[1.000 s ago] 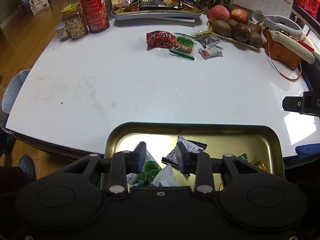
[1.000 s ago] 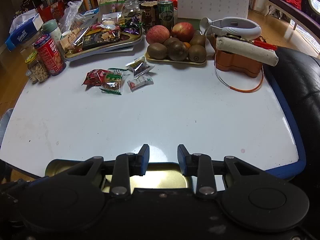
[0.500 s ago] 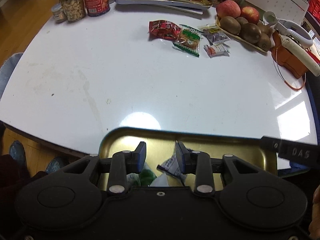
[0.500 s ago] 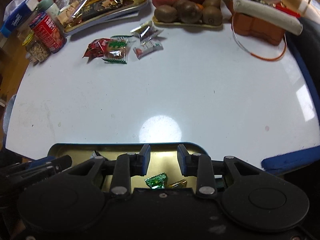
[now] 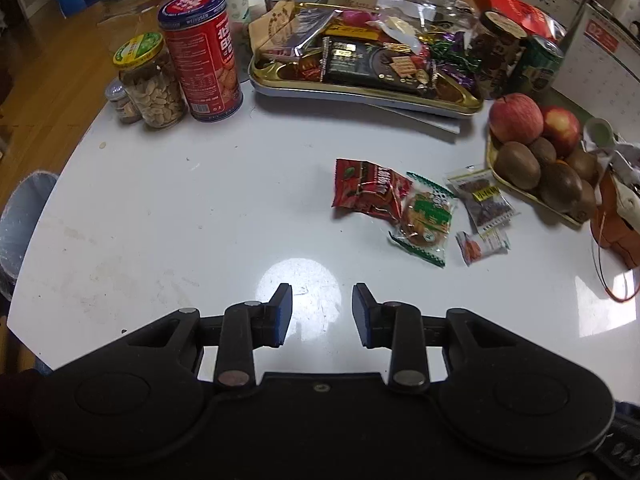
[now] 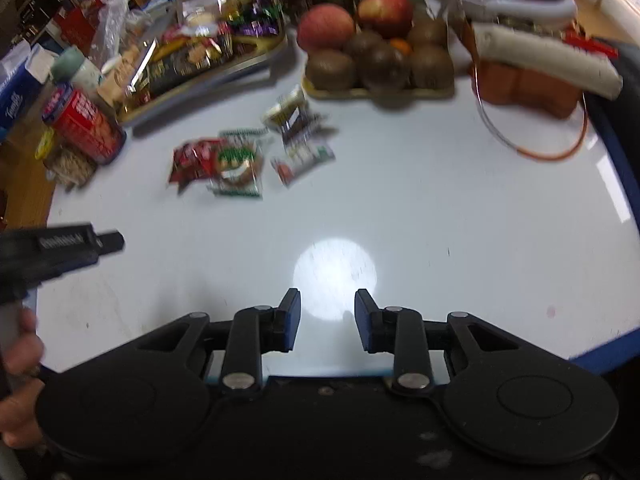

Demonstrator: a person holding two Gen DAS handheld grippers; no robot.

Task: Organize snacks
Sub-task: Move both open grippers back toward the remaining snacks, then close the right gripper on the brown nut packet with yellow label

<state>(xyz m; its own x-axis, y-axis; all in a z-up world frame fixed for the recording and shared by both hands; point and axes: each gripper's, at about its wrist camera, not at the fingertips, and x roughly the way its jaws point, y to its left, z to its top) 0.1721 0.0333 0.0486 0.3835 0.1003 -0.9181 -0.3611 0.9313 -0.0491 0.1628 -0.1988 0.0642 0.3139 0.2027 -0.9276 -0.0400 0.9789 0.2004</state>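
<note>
Now that the tin with the sorted sweets has dropped out of both views, the left gripper and right gripper are hovering over bare table, jaws parted and empty. Four packets are lying loose near the fruit, likely next.

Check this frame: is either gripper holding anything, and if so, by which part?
Nothing is held. The left gripper and the right gripper both show an empty gap over bare white table; the snack packets lie untouched ahead.
</note>
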